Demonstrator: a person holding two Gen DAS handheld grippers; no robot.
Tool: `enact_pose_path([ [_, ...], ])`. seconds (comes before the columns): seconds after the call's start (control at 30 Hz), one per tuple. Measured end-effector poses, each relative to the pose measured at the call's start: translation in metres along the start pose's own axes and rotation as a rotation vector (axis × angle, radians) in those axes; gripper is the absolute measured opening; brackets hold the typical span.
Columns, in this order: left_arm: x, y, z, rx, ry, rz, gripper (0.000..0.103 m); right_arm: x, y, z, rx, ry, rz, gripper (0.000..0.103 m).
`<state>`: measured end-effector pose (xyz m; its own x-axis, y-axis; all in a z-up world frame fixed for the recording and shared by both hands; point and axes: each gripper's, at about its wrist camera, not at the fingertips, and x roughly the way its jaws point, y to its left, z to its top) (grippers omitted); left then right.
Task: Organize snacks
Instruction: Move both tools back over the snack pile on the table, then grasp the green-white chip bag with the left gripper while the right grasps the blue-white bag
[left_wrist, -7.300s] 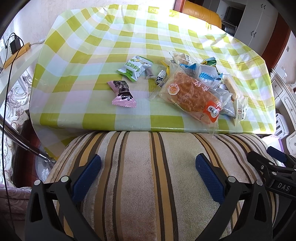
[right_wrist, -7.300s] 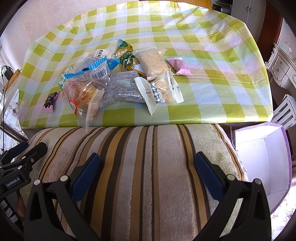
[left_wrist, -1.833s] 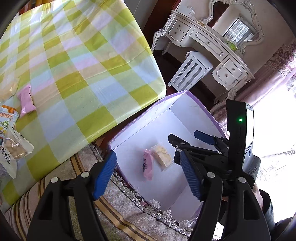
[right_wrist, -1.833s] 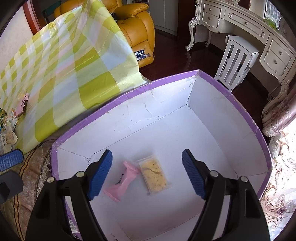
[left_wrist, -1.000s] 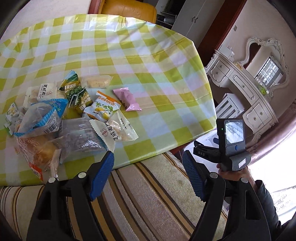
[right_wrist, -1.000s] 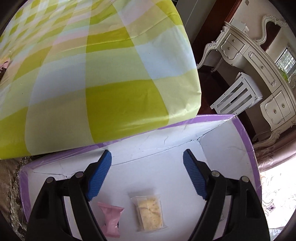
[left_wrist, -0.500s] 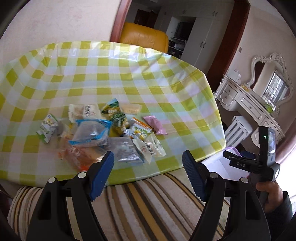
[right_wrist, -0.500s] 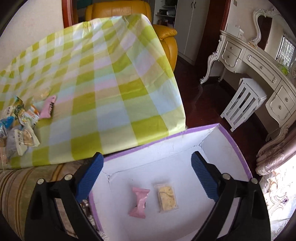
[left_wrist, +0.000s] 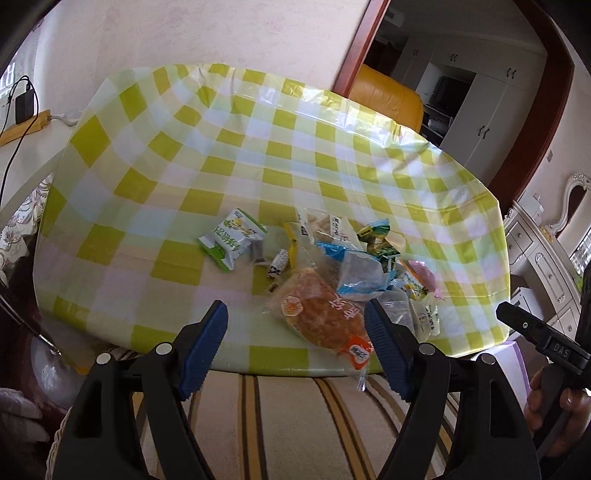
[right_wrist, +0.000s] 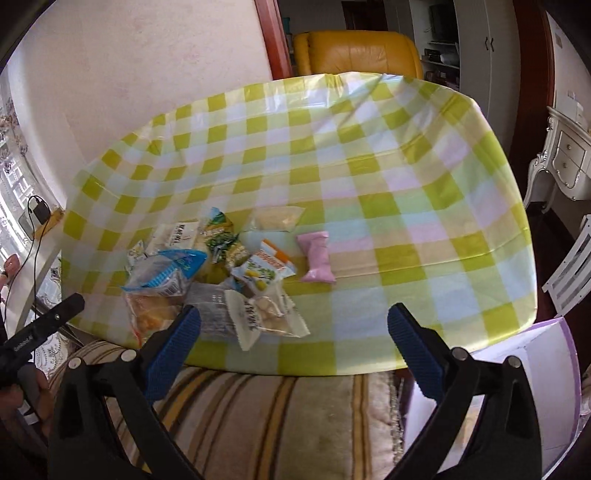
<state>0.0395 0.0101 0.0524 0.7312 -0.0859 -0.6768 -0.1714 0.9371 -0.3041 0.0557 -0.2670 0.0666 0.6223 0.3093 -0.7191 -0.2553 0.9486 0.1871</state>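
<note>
A table (left_wrist: 155, 173) under a yellow-green checked cloth fills the room ahead of my tongs, with a striped cushion (left_wrist: 295, 424) right below them, a cream wall behind, a yellow armchair (right_wrist: 354, 51) past the far edge and a white dresser (right_wrist: 565, 162) off to my right.

The snack pile (left_wrist: 332, 266) lies on the near part of the cloth, just beyond my left tongs (left_wrist: 295, 343) and toward their right blade; the big bread packet (left_wrist: 321, 317) sits between their tips in the left view. From my right tongs (right_wrist: 293, 349) the pile is ahead and left, the pink packet (right_wrist: 317, 256) straight ahead. The purple-edged box (right_wrist: 546, 369) sits low at their right.

Both tongs stand spread and empty; the right ones have just been opening wider. A second ago they hung over the box; now they face the table.
</note>
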Motion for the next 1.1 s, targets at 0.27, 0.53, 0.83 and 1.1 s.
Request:
enact_pose_path([
  [0.27, 0.019, 0.025, 0.016, -0.032, 0.022, 0.025, 0.074, 0.04, 0.053, 0.02, 0.089, 0.103, 0.115, 0.101],
  [0.53, 0.058, 0.046, 0.048, 0.006, 0.057, 0.042, 0.073, 0.084, 0.091, 0.04, 0.152, 0.209, 0.114, 0.101],
  [0.83, 0.115, 0.051, 0.068, 0.177, 0.154, 0.071, 0.073, 0.118, 0.122, 0.049, 0.075, 0.293, 0.054, 0.101],
  [1.1, 0.146, 0.055, 0.072, 0.251, 0.198, 0.063, 0.073, 0.141, 0.132, 0.045, 0.029, 0.342, 0.016, 0.101],
])
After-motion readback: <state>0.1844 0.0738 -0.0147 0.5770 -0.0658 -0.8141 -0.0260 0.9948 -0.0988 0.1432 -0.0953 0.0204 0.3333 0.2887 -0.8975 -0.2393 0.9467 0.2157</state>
